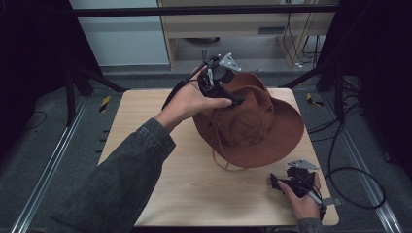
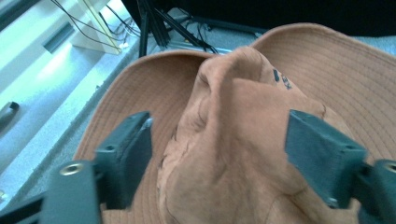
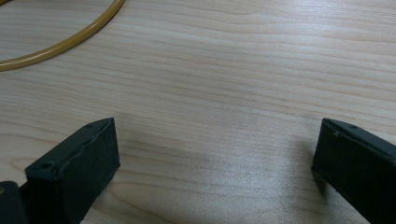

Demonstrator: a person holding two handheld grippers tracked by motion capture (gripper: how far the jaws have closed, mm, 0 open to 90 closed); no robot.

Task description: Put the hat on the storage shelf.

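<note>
Evidently the step in hand is letting go of the rust-brown, wide-brimmed suede hat (image 1: 252,124), which lies crown-up on the far right half of the pale wooden worktop (image 1: 160,145). The left hand-held gripper (image 1: 228,99) hovers over the far side of the crown; in the left gripper view its jaws stand apart on either side of the creased crown (image 2: 233,140), with a gap between each pad and the fabric, so the hat looks released rather than pinched. The right hand-held gripper (image 1: 277,183) rests low at the near right corner of the worktop, jaws spread with nothing between them but bare wood, and the tan chin cord (image 3: 60,44) curves across the far left of its view.

Next, I judge, the left hand needs to lift straight up and clear of the crown before drawing back, so that a pad does not catch the soft fabric and drag the hat.

As for room: the hat's brim reaches close to the right edge and to the far edge of the worktop, so there is little margin for pushing it further that way. The near and left parts of the worktop are open wood, the best space for any shift. The cord loop (image 1: 228,162) trails toward the near side, just beside the right hand's path, and could snag.
</note>
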